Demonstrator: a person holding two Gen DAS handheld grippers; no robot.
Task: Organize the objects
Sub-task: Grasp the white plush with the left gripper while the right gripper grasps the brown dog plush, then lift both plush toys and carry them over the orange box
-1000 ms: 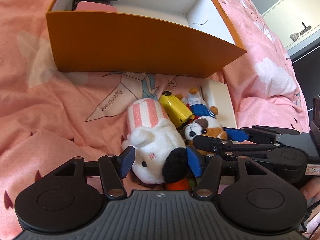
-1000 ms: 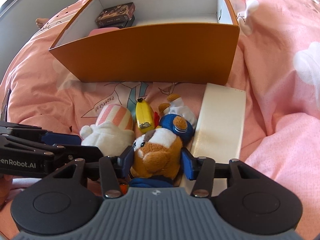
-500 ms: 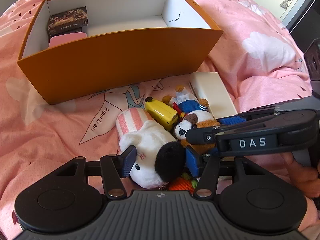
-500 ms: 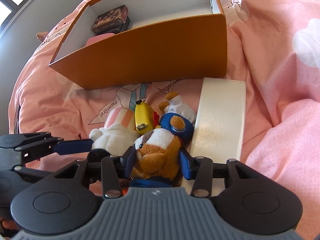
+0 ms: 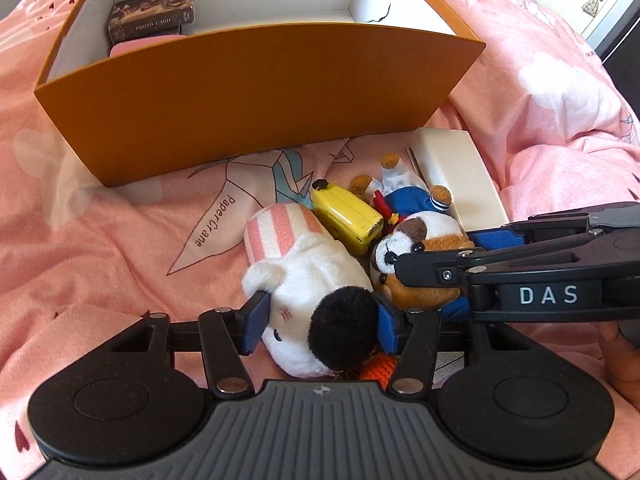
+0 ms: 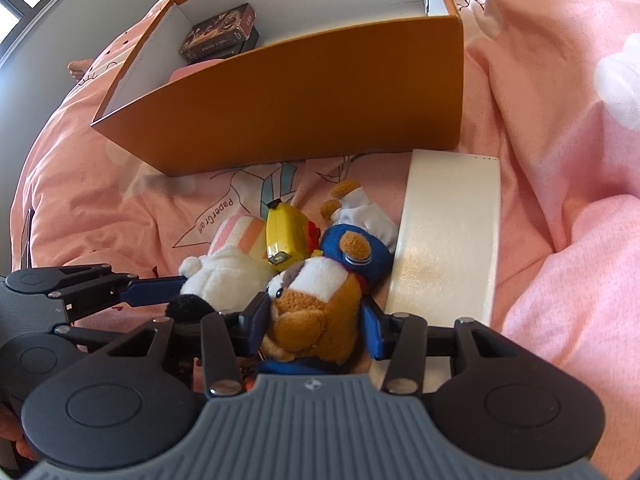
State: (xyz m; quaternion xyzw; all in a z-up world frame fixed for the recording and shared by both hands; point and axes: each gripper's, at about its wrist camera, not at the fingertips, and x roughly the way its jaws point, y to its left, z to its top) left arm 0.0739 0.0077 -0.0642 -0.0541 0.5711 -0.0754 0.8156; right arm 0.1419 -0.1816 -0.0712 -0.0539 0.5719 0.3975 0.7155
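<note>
The left gripper (image 5: 318, 328) angles steeply down over the pink bedspread (image 5: 100, 240), its blue pads pressed into both sides of a white plush toy (image 5: 308, 292) with a black round ear and a pink-and-white striped body, so it is clenched on that toy. Just to its right, the right gripper (image 6: 316, 330) also tilts steeply down, its pads squeezing a brown-and-white plush dog (image 6: 316, 304) in blue clothes. Both toys lie in a tight cluster on the bedspread, touching a yellow toy (image 5: 346, 216) and a second small plush in blue and white (image 6: 360, 216), with a cream flat case (image 6: 448, 248) just beside them on the right. Behind the cluster stands an orange box (image 5: 248, 96) with a white inside; a dark box printed "PHOTO CARD" (image 5: 152, 14) sits in its far left corner above something pink. The left wrist view alone shows the right gripper's arm crossing in from the right with the letters "DAS", a bit of a hand at the right edge, and an orange knitted bit (image 5: 378, 368) under the white toy. The right wrist view alone shows the left gripper's linkage entering from the left, and the cream case at full length.
</note>
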